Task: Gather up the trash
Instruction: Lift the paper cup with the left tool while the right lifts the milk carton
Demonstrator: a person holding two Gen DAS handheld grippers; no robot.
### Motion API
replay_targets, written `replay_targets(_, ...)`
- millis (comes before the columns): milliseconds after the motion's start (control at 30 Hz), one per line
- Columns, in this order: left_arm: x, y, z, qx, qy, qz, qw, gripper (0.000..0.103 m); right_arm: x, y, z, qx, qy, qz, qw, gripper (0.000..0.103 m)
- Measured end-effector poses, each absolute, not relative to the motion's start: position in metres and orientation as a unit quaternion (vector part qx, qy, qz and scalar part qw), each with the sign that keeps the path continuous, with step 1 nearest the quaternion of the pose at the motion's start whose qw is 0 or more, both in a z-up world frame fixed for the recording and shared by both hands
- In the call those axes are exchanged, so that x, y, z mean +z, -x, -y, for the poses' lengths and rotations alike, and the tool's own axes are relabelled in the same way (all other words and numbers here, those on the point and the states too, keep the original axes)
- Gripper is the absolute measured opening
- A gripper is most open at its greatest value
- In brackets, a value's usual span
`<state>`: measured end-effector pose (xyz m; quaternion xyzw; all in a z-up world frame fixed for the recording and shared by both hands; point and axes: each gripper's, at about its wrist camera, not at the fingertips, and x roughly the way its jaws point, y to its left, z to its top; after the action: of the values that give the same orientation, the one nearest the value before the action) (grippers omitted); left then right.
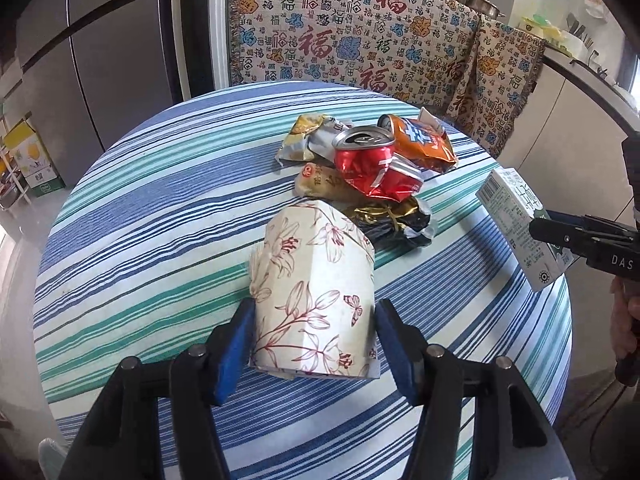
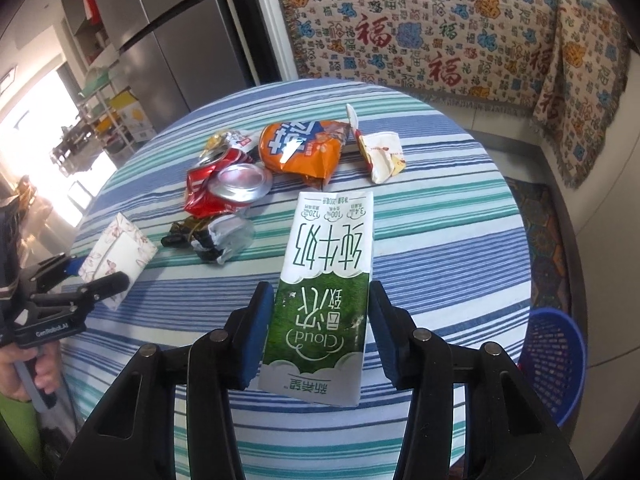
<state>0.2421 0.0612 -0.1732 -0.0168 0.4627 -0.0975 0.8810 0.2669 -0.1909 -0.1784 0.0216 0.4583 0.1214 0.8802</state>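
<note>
My left gripper [image 1: 314,320] is shut on a floral paper box [image 1: 316,292], held above the striped round table [image 1: 160,240]. My right gripper [image 2: 320,312] is shut on a green and white milk carton [image 2: 324,300], also held above the table. Each shows in the other view: the carton [image 1: 516,224] at the right, the floral box [image 2: 116,256] at the left. A trash pile lies mid-table: a crushed red can [image 1: 372,164], an orange snack bag [image 1: 420,140], a black and gold wrapper [image 1: 392,220], a silver wrapper [image 1: 308,140] and a torn paper packet [image 2: 380,152].
A blue mesh basket [image 2: 552,360] stands on the floor to the right of the table. A patterned blanket [image 1: 360,40] covers the bench behind. A grey fridge [image 1: 100,60] stands at the back left.
</note>
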Motion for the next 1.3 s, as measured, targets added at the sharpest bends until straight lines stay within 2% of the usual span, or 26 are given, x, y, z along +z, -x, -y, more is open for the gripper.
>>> replay_targets(800, -0.155, -0.242, 0.009, -0.124, -0.007, -0.446, 0.887, 0.061, -0.179, -0.252, 0.211, 0.129, -0.043, -0.452, 0.882, 0.049)
replay_targets(1167, -0.200, -0.242, 0.012, -0.127, -0.005, -0.489, 0.863, 0.066, -0.203, -0.258, 0.187, 0.133, 0.012, -0.488, 0.863, 0.051)
replay_targets(1200, -0.201, -0.240, 0.012, -0.129, -0.007, -0.492, 0.861, 0.066, -0.203, -0.258, 0.188, 0.132, 0.011, -0.489, 0.862, 0.052)
replay_targets(1300, -0.197, -0.238, 0.015, -0.137, -0.021, -0.497, 0.857, 0.067, -0.206, -0.259, 0.189, 0.129, 0.012, -0.496, 0.858, 0.072)
